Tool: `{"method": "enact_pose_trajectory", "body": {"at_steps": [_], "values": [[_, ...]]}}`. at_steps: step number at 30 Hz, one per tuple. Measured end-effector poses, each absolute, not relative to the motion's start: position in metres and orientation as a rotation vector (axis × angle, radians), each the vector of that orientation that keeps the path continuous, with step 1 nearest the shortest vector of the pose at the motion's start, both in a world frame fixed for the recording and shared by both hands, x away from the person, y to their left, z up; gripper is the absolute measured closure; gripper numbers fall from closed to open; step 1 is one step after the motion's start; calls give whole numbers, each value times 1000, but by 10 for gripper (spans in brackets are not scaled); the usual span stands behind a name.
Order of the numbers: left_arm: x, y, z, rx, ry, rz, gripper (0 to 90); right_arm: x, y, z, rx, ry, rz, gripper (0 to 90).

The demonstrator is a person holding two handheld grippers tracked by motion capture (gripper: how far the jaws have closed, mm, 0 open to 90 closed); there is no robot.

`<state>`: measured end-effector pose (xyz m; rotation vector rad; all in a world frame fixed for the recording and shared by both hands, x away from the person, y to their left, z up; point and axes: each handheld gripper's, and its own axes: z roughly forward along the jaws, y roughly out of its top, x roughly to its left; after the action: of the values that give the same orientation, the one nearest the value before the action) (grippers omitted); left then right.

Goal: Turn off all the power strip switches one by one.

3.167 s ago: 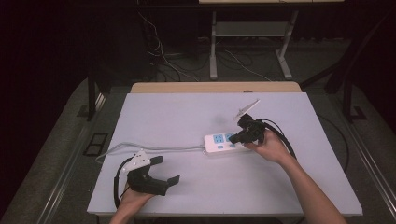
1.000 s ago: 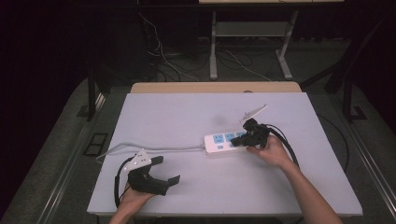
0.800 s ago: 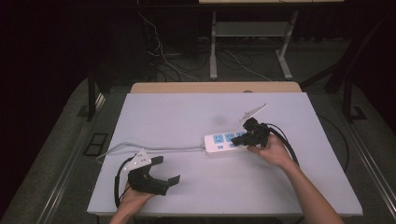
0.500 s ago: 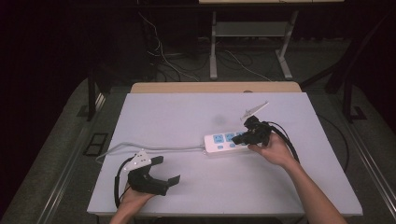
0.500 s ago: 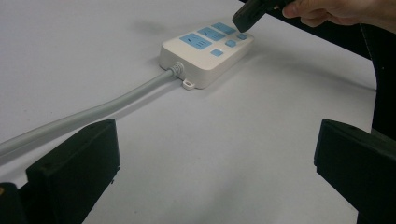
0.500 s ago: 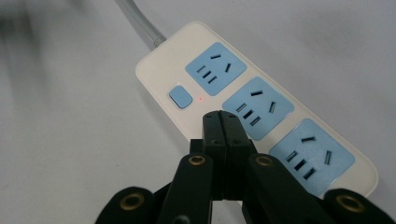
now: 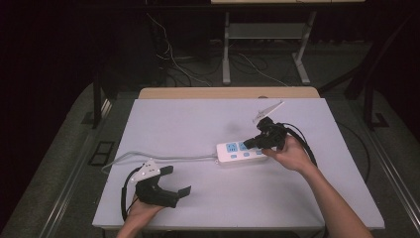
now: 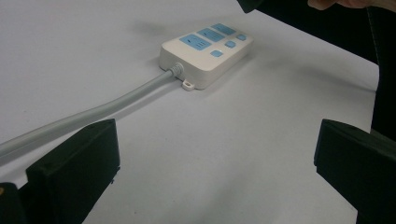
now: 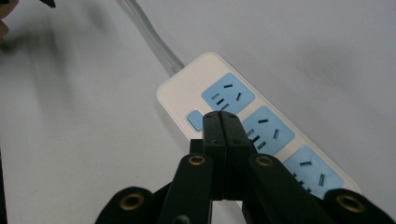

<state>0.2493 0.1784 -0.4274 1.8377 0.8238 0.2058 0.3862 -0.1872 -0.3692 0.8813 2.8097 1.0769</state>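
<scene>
Right gripper (image 9: 222,122) with fingers clenched on nothing, poised over white plastic power strip with blue sockets (image 7: 241,151), right of frame centre. Left gripper (image 7: 174,184) at lower left, fingers released, resting on white tabletop (image 7: 198,119).

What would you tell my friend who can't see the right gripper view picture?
The right tongs, shut tight with nothing between them, point down over a white power strip with three blue sockets, close to a small blue button. The strip lies on a white table, its grey cable running away.
</scene>
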Motion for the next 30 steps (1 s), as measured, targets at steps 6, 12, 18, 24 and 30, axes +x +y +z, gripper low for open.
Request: {"method": "enact_pose_trajectory", "body": {"at_steps": [6, 12, 18, 24, 30], "values": [[249, 179, -427, 1836, 823, 205, 0, 387, -177, -366, 852, 2825, 1069, 900], [250, 178, -428, 1836, 823, 204, 0, 389, -165, -365, 832, 2857, 1069, 900], [249, 179, -427, 1836, 821, 204, 0, 390, -151, -366, 797, 2884, 1060, 900], [250, 179, -427, 1834, 822, 203, 0, 391, -147, -372, 794, 2909, 1043, 900], [250, 179, -427, 1835, 822, 204, 0, 393, -147, -379, 819, 2919, 1036, 900]]}}
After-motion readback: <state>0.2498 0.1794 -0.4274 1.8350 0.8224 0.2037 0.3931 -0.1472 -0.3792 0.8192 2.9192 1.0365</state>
